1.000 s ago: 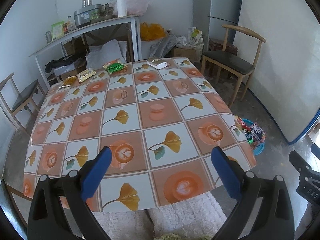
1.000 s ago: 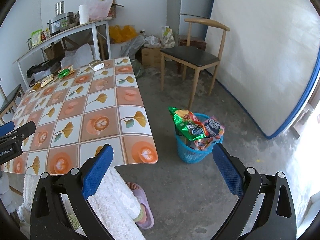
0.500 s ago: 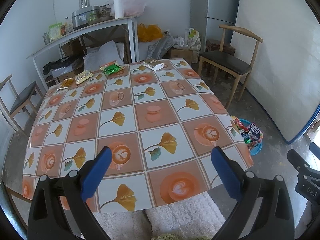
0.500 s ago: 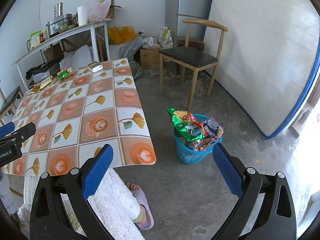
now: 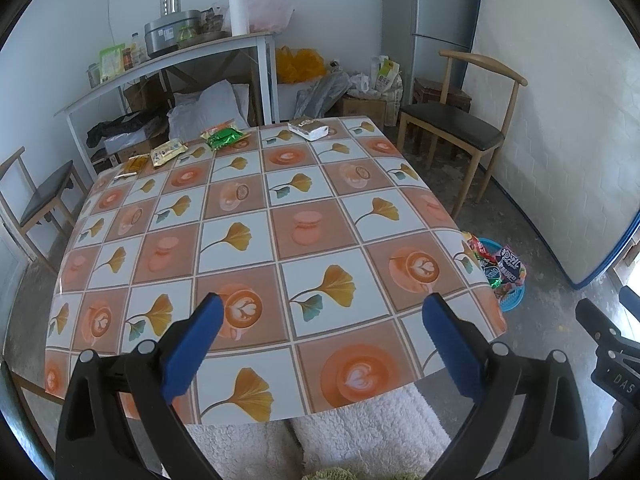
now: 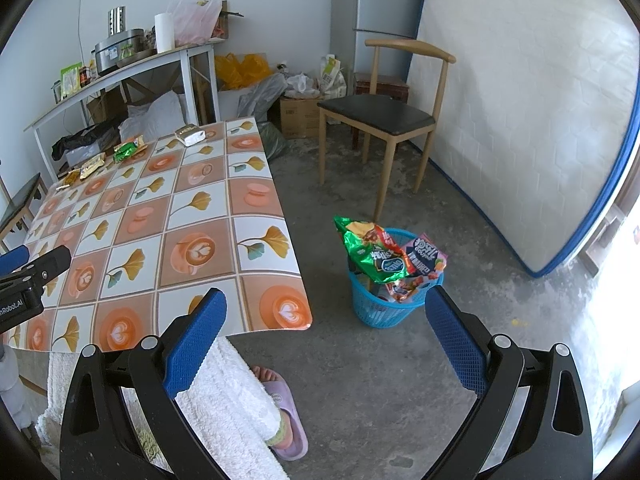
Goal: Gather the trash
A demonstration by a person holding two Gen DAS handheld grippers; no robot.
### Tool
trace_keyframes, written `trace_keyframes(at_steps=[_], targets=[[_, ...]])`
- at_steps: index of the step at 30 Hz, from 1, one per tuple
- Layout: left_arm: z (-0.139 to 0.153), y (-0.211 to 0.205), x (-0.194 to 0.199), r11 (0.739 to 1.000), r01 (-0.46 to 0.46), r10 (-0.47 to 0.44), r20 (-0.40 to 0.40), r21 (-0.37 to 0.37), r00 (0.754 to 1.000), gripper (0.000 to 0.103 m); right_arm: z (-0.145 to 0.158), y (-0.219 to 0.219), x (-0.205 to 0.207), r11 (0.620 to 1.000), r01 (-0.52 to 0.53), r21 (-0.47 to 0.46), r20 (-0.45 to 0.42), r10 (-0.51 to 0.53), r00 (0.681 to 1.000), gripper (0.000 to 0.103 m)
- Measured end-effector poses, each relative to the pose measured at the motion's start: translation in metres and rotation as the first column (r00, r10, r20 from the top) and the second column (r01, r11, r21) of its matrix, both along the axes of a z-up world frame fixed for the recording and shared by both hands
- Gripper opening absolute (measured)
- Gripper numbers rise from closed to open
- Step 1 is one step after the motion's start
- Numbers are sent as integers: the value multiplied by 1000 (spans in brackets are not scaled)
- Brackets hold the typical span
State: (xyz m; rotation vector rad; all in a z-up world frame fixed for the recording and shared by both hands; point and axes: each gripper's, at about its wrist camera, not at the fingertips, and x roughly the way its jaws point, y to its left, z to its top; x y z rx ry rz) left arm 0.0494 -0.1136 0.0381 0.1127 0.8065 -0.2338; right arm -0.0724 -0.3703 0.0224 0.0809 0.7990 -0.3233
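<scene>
Several wrappers lie along the far edge of the table (image 5: 280,216): a white packet (image 5: 309,129), a green wrapper (image 5: 224,138), a gold wrapper (image 5: 168,153) and an orange wrapper (image 5: 132,167). A blue trash basket (image 6: 390,300) stuffed with snack bags (image 6: 372,252) stands on the floor right of the table. My left gripper (image 5: 320,344) is open and empty over the table's near edge. My right gripper (image 6: 326,336) is open and empty above the floor, near the basket. The wrappers also show in the right wrist view, with the white packet (image 6: 191,135) and the green wrapper (image 6: 126,152).
A wooden chair (image 6: 384,120) stands beyond the basket, another chair (image 5: 44,196) at the table's left. A white shelf (image 5: 168,64) with pots and bags lines the back wall. A mattress (image 6: 520,120) leans at right. My leg and slipper (image 6: 280,420) are below.
Both views have shifted slightly, as if the grippers rose or pulled back a little. Both grippers stay open and empty. No wrapper has moved.
</scene>
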Motion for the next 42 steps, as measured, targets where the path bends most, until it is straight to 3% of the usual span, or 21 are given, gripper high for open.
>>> trace_keyframes(at_steps=[42], targets=[[-1,7,-2,1000,-29,29,-6,-5,1000,97,0,3,-2,1000,4,0,2,-4,1000,96]])
